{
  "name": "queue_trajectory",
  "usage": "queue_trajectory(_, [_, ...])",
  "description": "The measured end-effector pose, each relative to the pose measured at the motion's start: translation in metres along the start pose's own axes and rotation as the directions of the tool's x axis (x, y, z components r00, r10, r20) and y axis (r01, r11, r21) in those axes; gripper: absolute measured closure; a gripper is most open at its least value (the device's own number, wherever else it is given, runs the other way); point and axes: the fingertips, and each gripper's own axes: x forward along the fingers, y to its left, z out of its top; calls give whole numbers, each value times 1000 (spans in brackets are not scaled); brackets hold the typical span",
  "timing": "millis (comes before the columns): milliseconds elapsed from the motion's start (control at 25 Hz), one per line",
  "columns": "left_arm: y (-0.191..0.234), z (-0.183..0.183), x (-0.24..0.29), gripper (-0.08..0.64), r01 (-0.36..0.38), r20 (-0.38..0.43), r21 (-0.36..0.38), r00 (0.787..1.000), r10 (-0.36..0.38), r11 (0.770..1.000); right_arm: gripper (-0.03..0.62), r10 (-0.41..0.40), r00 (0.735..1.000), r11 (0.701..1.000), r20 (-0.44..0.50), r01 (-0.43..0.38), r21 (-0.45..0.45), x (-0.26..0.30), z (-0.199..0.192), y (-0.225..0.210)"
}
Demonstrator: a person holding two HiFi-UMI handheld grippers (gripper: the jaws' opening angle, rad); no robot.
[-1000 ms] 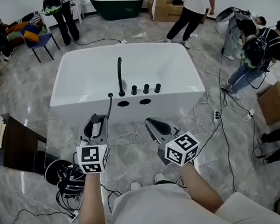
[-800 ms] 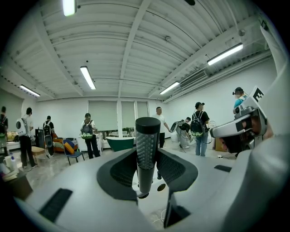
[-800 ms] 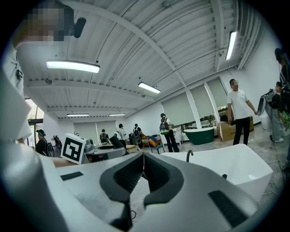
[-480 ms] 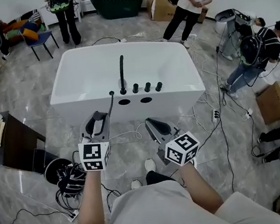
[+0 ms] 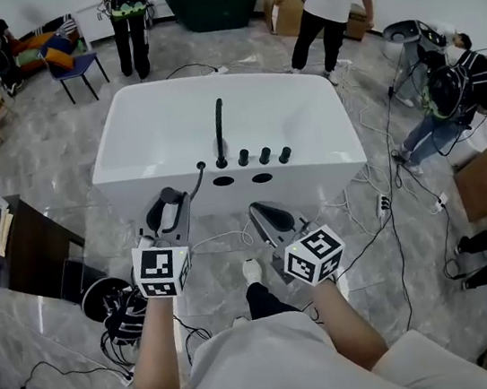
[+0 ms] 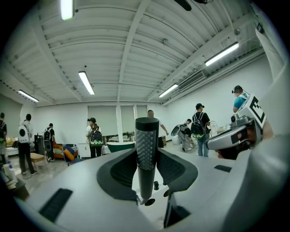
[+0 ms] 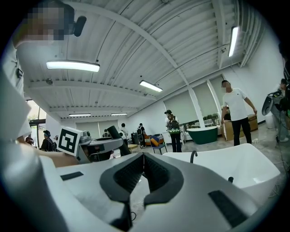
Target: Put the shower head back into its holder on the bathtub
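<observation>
Shower head (image 6: 147,145) clamped upright in left gripper (image 5: 171,207), just short of bathtub (image 5: 313,174) front wall, holder hole (image 5: 223,181) on the tub's near rim not yet reached. Right gripper (image 5: 263,213) closed on nothing, also before the bathtub. Possible slip: tip striking rim beside the hole, handle twisting in the grip.

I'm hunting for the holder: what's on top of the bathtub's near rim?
A black spout, three black knobs, a hose fitting and two dark oval openings. What lies inside the openings is hidden.

Head view steeply down over bathtub (image 5: 314,178), both gripper views low, level, facing same bathtub nearby
</observation>
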Motion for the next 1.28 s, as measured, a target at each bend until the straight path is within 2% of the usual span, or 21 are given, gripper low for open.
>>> queue_trajectory(280, [18, 26, 37, 420, -6, 53, 20, 999, 4, 1000, 575, 18, 1000, 1000, -14, -18, 13, 36, 3, -34])
queue_trajectory(480, [30, 36, 68, 420, -22, 63, 14, 998, 21, 1000, 575, 37, 999, 999, -37, -36, 21, 62, 7, -61])
queue_trajectory(960, [54, 31, 150, 420, -78, 21, -9, 997, 79, 997, 575, 121, 990, 993, -67, -121, 11, 129, 27, -127])
queue_trajectory(1280, [59, 26, 196, 420, -99, -5, -14, 995, 99, 995, 575, 155, 985, 987, -82, -152, 43, 158, 28, -169])
